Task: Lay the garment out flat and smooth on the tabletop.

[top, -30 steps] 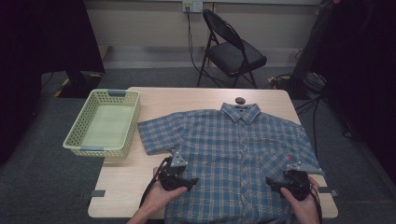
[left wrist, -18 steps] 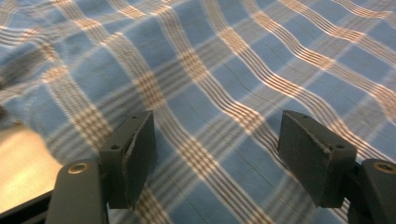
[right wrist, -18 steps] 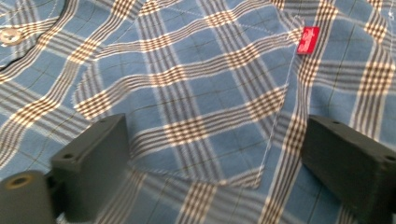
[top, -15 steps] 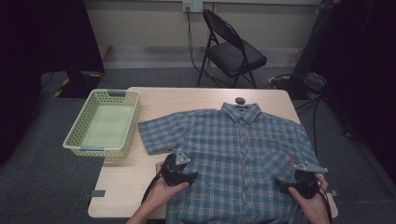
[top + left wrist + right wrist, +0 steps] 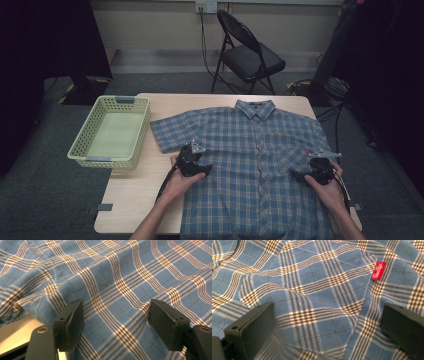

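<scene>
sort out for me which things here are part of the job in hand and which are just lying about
In the job:
plaid shirt, spread flat on the table
left gripper, jaws open over the shirt
right gripper, jaws open over the chest pocket

Lying about:
green basket, beside the shirt
folding chair, beyond the table

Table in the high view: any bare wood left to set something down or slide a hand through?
Bare table at the near left corner, between the basket and the shirt. A thin strip runs behind the collar along the far edge. The right side is crowded: the shirt covers it to the edge, left gripper and right gripper on it.
</scene>
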Tool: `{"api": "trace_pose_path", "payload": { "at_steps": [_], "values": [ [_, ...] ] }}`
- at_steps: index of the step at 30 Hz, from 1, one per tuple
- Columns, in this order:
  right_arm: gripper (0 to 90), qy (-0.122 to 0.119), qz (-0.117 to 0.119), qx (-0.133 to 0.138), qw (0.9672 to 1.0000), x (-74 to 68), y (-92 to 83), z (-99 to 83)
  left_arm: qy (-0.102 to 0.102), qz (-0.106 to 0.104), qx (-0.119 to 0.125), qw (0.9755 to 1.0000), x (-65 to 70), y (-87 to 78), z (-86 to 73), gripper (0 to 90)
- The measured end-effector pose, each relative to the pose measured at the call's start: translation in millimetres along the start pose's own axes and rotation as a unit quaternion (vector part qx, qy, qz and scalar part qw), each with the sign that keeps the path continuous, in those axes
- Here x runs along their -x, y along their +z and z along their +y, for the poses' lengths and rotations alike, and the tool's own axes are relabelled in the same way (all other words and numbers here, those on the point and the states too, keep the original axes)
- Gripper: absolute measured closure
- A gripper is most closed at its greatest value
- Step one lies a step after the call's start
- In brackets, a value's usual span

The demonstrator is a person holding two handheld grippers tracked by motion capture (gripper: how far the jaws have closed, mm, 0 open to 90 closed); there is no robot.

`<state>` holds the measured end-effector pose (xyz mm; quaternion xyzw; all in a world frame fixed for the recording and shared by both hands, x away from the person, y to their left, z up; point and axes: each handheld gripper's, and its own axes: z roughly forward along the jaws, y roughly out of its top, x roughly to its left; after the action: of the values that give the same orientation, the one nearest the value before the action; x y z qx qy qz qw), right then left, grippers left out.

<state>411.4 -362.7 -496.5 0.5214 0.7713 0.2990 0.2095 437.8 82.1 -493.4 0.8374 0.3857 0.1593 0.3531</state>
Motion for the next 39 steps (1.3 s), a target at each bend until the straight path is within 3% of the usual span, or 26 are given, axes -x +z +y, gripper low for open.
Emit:
{"api": "trace_pose_path", "payload": {
  "at_steps": [9,14,17,18,20,23,25,26,30,33,37,39],
  "values": [
    [0.0,0.002,-0.003,0.010,0.9999,16.1,27.0,26.5,-0.018,0.019,-0.002,0.9996,-21.1,18.3,18.7,28.4],
    [0.0,0.001,-0.004,0.012,0.9999,19.1,35.0,34.6,-0.027,0.025,0.005,0.9993,-24.3,22.1,20.9,28.3],
    [1.3,0.002,0.001,0.002,1.0000,18.5,30.9,33.5,-0.020,0.017,0.002,0.9997,-24.0,19.6,19.3,28.3],
    [5.5,0.002,0.002,0.001,1.0000,18.0,28.6,33.4,-0.014,0.014,-0.001,0.9998,-24.9,17.9,18.3,28.3],
    [13.2,0.002,0.003,0.012,0.9999,13.7,19.0,33.0,-0.024,-0.001,0.003,0.9997,-25.2,14.7,15.8,27.3],
    [14.0,0.000,0.005,0.027,0.9996,12.2,10.1,33.1,-0.036,-0.020,0.008,0.9991,-23.7,11.6,13.9,25.9],
    [14.2,0.002,0.006,0.034,0.9994,13.1,0.9,33.5,-0.023,-0.025,0.014,0.9993,-18.3,6.8,11.7,26.0],
    [14.2,0.009,0.019,0.039,0.9990,13.7,-8.1,32.2,-0.017,-0.029,0.016,0.9993,-15.4,3.7,10.5,26.4],
    [17.3,0.002,0.037,0.043,0.9984,7.9,-21.7,28.1,0.008,-0.044,0.028,0.9986,-0.9,-13.7,4.5,26.5],
    [29.8,-0.018,0.065,0.049,0.9966,-5.4,-35.6,20.6,0.013,-0.062,0.035,0.9973,9.7,-26.7,-2.2,26.5],
    [28.0,-0.027,0.088,0.046,0.9947,-31.2,-50.6,2.4,0.029,-0.070,0.032,0.9966,27.7,-42.7,-17.1,27.5],
    [26.0,-0.032,0.085,0.042,0.9950,-43.8,-56.8,-9.3,0.038,-0.066,0.027,0.9967,35.7,-50.3,-25.4,28.0]
  ]
}}
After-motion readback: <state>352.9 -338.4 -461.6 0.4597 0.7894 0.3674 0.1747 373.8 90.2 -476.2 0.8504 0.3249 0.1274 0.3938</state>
